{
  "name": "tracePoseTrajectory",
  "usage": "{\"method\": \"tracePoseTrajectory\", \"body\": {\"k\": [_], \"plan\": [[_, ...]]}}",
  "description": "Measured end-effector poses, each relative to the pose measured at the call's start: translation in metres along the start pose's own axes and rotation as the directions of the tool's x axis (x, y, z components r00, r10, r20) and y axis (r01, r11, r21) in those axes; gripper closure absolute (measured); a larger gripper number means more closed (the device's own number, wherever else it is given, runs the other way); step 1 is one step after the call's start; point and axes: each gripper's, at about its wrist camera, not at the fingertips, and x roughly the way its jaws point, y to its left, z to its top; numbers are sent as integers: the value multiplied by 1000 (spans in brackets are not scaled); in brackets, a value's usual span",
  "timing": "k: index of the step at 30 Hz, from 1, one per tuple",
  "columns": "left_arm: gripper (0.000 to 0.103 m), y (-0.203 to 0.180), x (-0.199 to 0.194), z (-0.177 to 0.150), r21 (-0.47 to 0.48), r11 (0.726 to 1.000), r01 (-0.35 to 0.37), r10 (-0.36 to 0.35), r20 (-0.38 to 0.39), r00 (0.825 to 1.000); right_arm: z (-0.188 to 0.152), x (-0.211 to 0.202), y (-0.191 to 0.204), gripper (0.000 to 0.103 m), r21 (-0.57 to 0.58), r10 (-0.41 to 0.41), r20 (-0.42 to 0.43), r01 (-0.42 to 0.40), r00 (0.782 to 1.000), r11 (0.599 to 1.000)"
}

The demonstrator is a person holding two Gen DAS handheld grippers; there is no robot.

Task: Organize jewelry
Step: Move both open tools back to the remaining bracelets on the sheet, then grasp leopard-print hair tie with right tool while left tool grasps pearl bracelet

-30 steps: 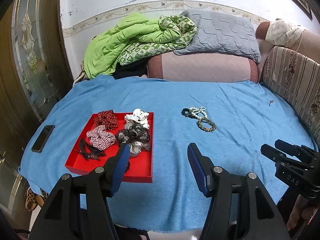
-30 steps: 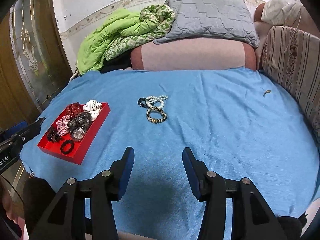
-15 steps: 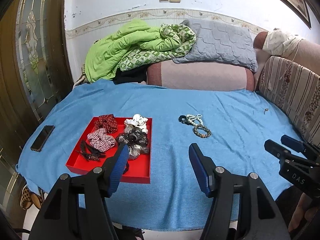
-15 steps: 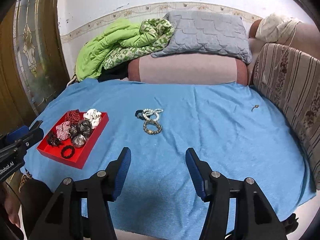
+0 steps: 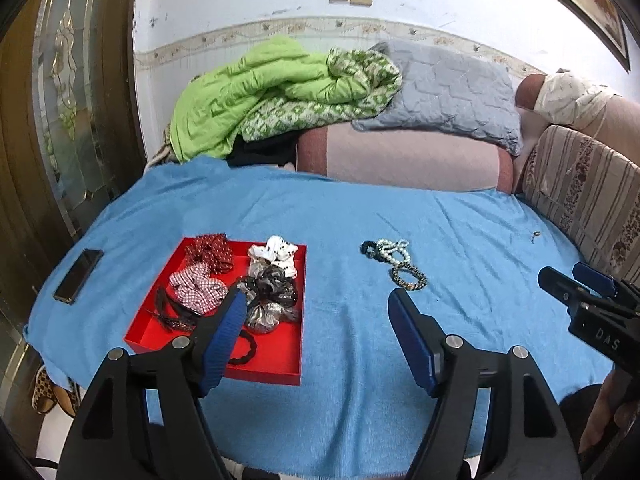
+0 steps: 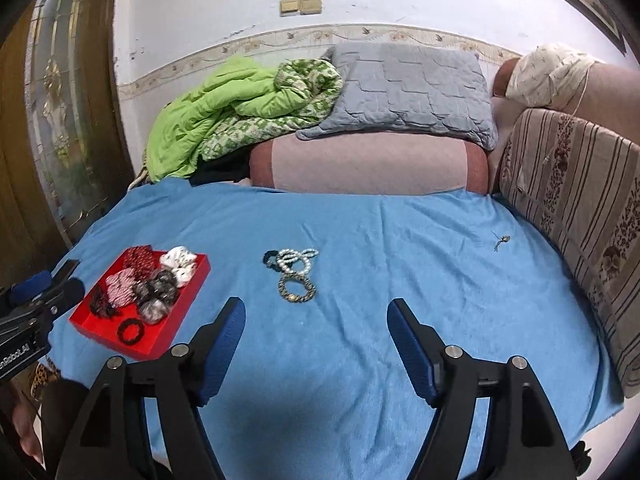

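Three bracelets (image 6: pixel 294 270) lie flat in a touching cluster on the blue bed cover (image 6: pixel 400 260), strung out toward the camera, right of the red tray (image 5: pixel 264 368). The tray holds several hair scrunchies (image 5: pixel 240 280). Both the left tool (image 5: pixel 316 340) and right tool (image 6: pixel 316 340) have just been spreading, nothing between them.

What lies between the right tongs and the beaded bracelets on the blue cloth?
Nothing visible: only bare blue cloth lies between the open right tongs and the cluster of beaded bracelets.
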Motion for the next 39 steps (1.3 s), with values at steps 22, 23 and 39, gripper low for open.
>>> {"method": "tracePoseTrajectory", "body": {"k": [22,23,39], "plan": [[31,-12,141,19,25,999,41,-36,-171,985,-1,265,-2,48,5,168,-329,-177,929,984],[31,-14,146,21,32,999,42,-36,-175,984,-3,272,-1,56,0,161,-344,-171,925,985],[32,-66,240,44,35,985,166,-148,-300,942,-20,240,-65,93,29,37,-446,-27,894,999]]}}
